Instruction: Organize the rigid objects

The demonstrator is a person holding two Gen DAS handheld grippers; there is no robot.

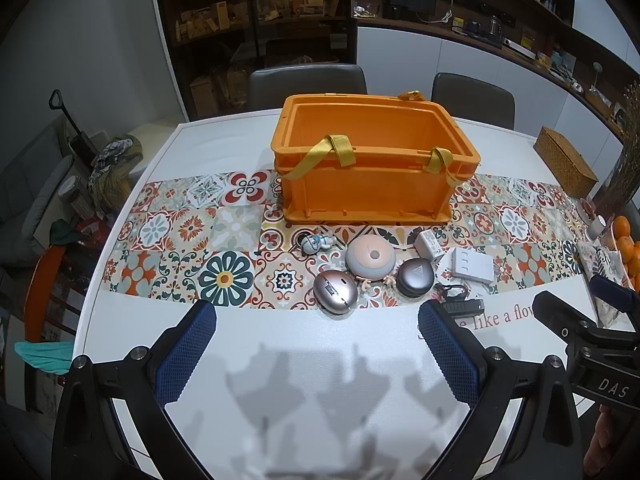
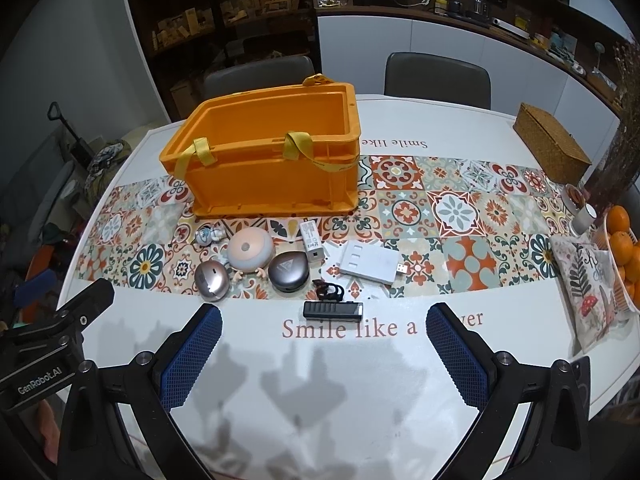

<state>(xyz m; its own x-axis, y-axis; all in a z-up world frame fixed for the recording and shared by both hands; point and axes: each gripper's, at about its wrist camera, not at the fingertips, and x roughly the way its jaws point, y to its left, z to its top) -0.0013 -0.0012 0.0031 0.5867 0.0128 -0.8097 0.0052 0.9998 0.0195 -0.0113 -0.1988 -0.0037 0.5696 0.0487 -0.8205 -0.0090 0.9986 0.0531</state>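
An empty orange crate (image 1: 376,160) (image 2: 264,160) with yellow straps stands on the patterned runner. In front of it lie a small blue-white figurine (image 1: 316,243) (image 2: 208,235), a pink-grey round gadget (image 1: 371,261) (image 2: 251,250), a metallic mouse (image 1: 335,292) (image 2: 212,281), a grey case (image 1: 414,283) (image 2: 289,274), a white charger (image 1: 429,245) (image 2: 312,241), a white flat box (image 1: 473,266) (image 2: 370,262) and a black bar-shaped device (image 1: 464,305) (image 2: 333,311). My left gripper (image 1: 316,314) and right gripper (image 2: 323,318) are both open above the near table, holding nothing.
A wicker box (image 2: 552,142) sits at the far right. Oranges in a bowl (image 2: 622,248), a printed cloth (image 2: 588,284) and a white cup (image 2: 582,218) crowd the right edge. Two chairs (image 1: 308,80) stand behind the white table (image 1: 304,360).
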